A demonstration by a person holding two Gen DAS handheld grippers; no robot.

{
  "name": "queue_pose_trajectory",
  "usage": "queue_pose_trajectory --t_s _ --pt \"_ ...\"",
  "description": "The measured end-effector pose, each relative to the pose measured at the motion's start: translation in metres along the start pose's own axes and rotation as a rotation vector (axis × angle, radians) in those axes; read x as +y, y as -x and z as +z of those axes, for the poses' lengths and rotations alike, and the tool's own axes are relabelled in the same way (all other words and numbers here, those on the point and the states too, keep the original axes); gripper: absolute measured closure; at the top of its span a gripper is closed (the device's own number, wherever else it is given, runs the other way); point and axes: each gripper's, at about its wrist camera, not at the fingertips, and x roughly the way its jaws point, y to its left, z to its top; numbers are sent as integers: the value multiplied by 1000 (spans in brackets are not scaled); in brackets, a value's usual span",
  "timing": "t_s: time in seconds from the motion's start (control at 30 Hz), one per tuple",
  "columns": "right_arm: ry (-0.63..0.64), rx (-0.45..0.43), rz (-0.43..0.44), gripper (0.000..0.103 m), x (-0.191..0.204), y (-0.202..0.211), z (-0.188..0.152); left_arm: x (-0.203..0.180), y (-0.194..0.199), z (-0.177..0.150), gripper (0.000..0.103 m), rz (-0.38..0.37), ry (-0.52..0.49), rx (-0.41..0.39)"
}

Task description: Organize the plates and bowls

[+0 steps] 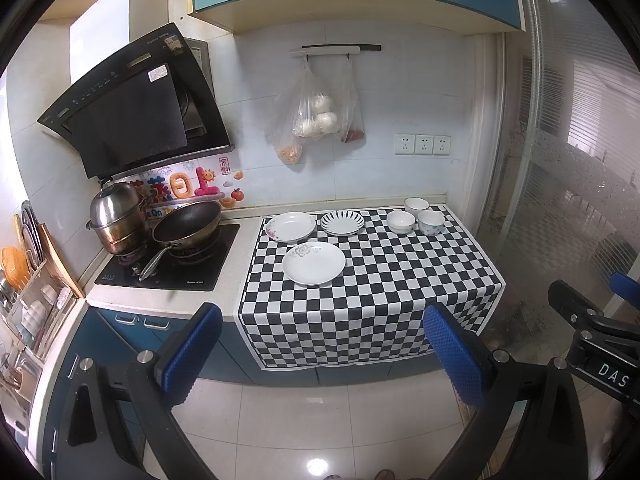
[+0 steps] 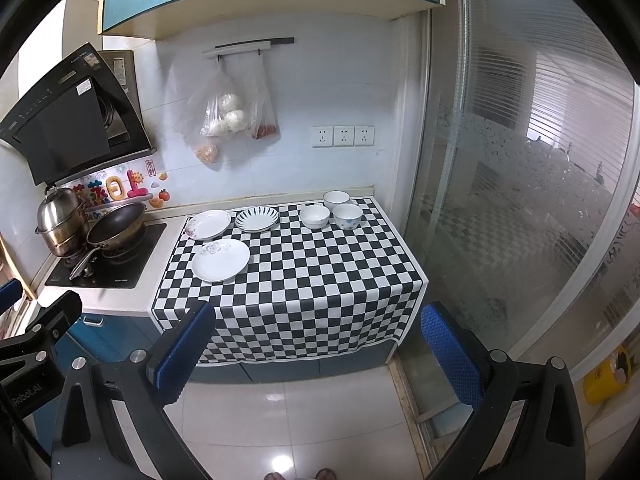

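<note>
Tabletop (image 1: pixel 248 280) sits mid-frame, right part covered by a checkered cloth (image 1: pixel 372 300). Stove (image 1: pixel 172 268) at centre left carries a wok (image 1: pixel 188 226) and a steel pot (image 1: pixel 116 216). On the cloth: plain white plate (image 1: pixel 314 263) nearest the camera, floral-rim plate (image 1: pixel 291 227) behind it to the left, striped plate (image 1: pixel 342 223) just right of that. Three bowls (image 1: pixel 416 216) are clustered at the cloth's far right corner, close together. Left hand-held gripper (image 1: pixel 320 344) at bottom of the left wrist view, jaws spread wide, empty, well short of the cloth. Right hand-held gripper (image 2: pixel 316 344) likewise spread wide, empty, low in the right wrist view.
</note>
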Motion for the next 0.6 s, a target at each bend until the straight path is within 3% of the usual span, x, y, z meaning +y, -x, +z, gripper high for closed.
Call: queue_pose_trajectory --t_s 0.6 --pt "-26 7 6 0 4 -16 10 11 -17 7 0 16 1 7"
